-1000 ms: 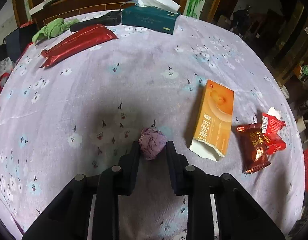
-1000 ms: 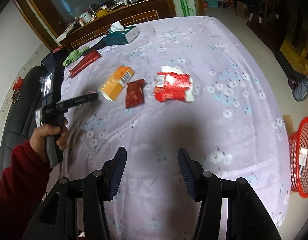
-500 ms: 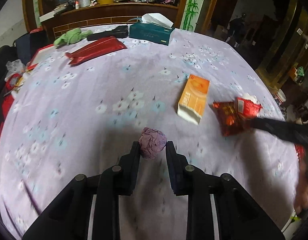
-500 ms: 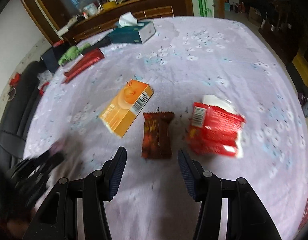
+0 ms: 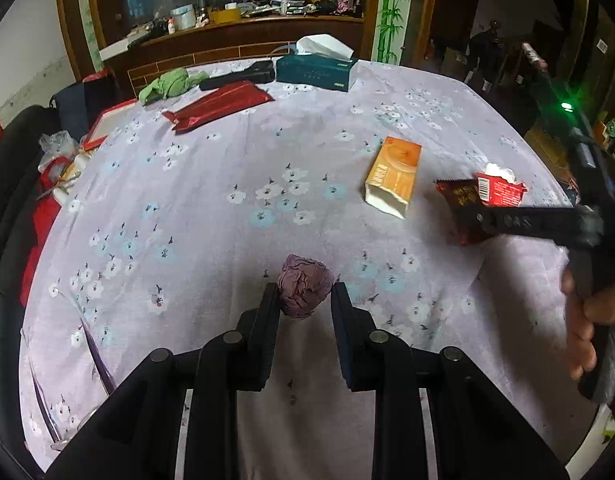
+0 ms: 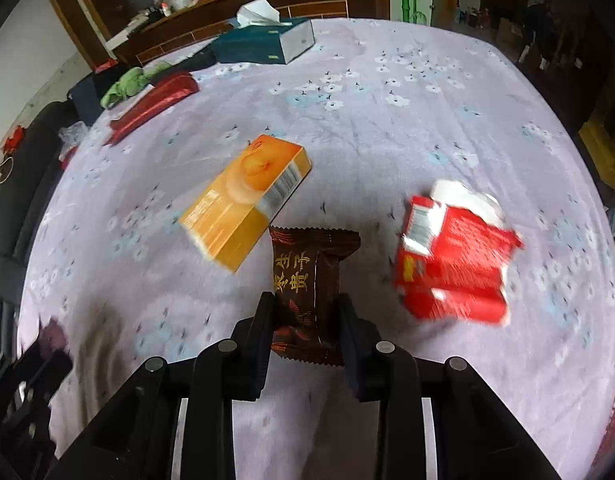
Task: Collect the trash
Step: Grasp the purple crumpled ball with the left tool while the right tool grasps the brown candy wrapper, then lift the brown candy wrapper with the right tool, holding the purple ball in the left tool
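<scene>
Left gripper (image 5: 304, 300) pinching paper ball (image 5: 304, 290); right gripper (image 6: 306, 312) astride wrapper (image 6: 309, 286), not visibly clamped. Slick foil, may slip out.

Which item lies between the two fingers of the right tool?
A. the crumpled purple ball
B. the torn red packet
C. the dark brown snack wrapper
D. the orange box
C: in the right wrist view, the dark brown snack wrapper sits between the fingers of the right tool, with the orange box and the torn red packet off to either side.

Brown wrapper (image 6: 307, 280): gold Chinese characters, unclear.
</scene>
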### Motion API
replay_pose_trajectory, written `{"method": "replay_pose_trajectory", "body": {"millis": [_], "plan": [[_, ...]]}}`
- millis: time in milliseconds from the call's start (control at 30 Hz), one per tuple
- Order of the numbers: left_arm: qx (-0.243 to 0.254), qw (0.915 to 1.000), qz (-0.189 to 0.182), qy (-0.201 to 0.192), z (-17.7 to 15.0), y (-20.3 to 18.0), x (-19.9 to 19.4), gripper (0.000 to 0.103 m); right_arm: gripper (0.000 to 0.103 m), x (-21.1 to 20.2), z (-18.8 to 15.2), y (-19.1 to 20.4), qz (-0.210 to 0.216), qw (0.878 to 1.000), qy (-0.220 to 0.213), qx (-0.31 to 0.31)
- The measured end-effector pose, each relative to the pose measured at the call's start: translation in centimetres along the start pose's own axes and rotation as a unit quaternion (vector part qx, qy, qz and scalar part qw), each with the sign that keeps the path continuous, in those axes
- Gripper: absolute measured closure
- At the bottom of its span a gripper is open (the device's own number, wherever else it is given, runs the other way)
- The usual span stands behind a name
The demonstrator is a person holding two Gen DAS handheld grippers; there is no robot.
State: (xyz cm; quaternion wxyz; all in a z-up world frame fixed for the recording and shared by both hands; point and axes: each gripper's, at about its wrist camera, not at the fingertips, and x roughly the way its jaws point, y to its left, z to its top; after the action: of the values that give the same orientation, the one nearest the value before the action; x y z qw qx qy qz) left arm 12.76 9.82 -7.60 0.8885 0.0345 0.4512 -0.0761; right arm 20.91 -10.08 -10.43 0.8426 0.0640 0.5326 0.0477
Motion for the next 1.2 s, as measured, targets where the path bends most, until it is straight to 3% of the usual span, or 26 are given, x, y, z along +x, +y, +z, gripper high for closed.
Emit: {"method": "replay_pose_trajectory", "body": {"millis": [267,767,1200], "plan": [[0.017,0.9998,0.008,-0.011,-0.1,-3.7,-1.4,0.078,0.071,-6.4,-5.3,-1.1,0.005,0.999,-0.031,-0.003],[0.073,0.9967,-0.025,-0.024,-1.1,-12.2,-4.5,0.078,0.071,-13.6,-13.0,-6.5,0.003,0.998,-0.052,0.041],[0.103,0.9926,-0.045,-0.046,-1.7,-18.0,-7.5,0.078,0.071,-17.7,-15.6,-10.6,-0.025,0.995,-0.080,0.062]]}}
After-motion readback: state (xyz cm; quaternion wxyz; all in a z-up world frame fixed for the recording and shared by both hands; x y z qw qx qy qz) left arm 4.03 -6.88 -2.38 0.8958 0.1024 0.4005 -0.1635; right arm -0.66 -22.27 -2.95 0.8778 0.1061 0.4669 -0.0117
